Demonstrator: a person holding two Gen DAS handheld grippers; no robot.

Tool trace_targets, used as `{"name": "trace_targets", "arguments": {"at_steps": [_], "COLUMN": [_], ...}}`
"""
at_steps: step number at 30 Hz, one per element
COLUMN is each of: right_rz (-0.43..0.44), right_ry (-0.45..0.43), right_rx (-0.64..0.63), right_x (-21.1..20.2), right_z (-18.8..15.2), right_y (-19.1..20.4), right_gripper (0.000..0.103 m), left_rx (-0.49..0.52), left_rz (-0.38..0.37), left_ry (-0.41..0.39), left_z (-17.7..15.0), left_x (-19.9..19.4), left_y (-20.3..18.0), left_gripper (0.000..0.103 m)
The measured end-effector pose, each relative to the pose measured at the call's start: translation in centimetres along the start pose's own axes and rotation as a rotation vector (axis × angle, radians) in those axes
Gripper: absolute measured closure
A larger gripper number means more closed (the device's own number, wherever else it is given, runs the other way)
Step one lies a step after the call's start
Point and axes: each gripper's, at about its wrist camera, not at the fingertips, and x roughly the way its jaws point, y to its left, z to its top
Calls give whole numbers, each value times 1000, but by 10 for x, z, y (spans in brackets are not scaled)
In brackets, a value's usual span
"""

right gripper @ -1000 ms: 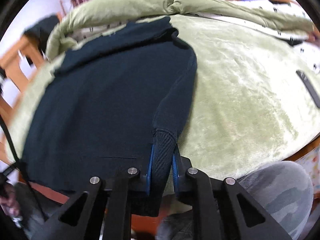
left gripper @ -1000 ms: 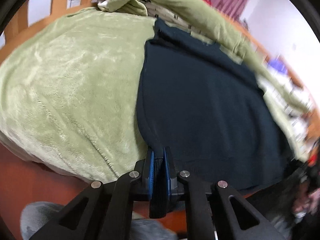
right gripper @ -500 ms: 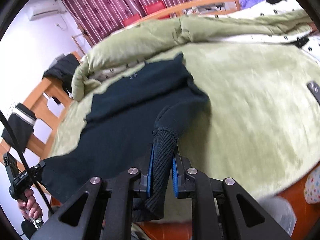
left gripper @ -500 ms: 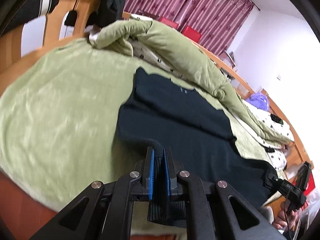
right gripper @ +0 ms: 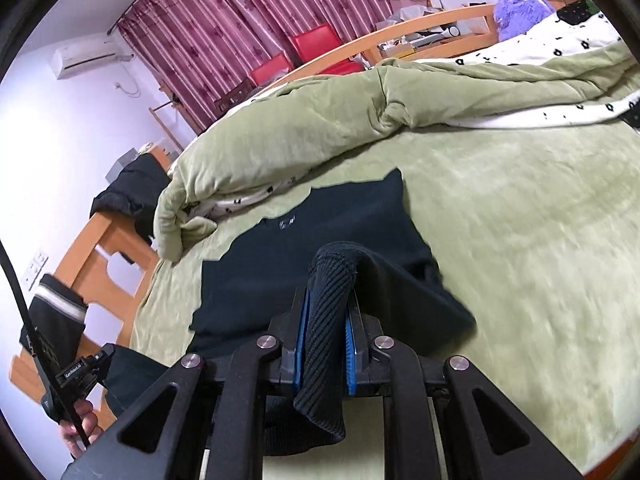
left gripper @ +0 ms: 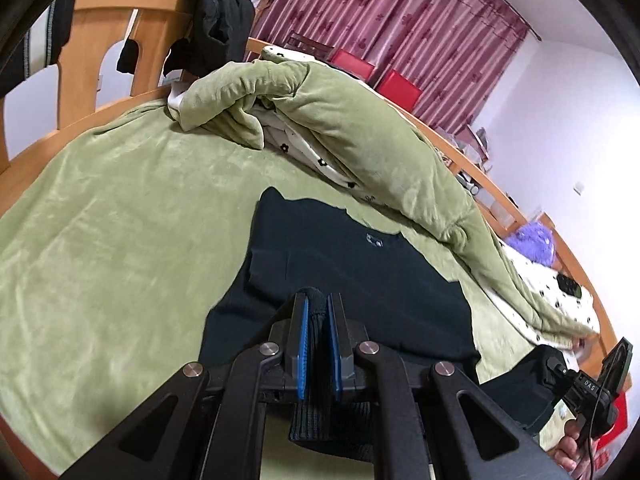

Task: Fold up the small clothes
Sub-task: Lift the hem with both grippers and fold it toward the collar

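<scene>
Hem lifted higher; two tools (left gripper: 318,312) (right gripper: 326,312) clamp one sweater (left gripper: 360,276).

Dark navy sweater (left gripper: 352,280); olive-green blanket (left gripper: 120,248); maroon flowered curtains (left gripper: 400,32).

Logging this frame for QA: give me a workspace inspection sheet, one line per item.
Surface: bed under a green blanket.
Job's things: dark sweater, its near end raised off the bed at both lower corners, collar end lying flat.
Clutter: bunched green quilt; purple plush toy.
Grippers: left gripper and right gripper, each shut on ribbed hem.
Cables: black cable by the left hand.
Surroundings: wooden bed frame, maroon curtains, red chairs.
</scene>
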Motion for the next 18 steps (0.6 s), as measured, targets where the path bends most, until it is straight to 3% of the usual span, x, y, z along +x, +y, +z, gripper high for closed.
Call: {"name": "trace_targets", "arguments": {"at_steps": [7, 18], "right_rz": [-30, -56], "right_ry": [11, 54], "right_rx": [-24, -42], "right_x": [65, 158], "right_z": [49, 85], "right_y": [2, -9], "right_gripper": [88, 88], "left_rx": [24, 49], "left_rz": [29, 61], "left_ry": [15, 36], "left_z": [35, 63], "left_x": [62, 147], "left_y": [-12, -20], "left_gripper": [94, 94]}}
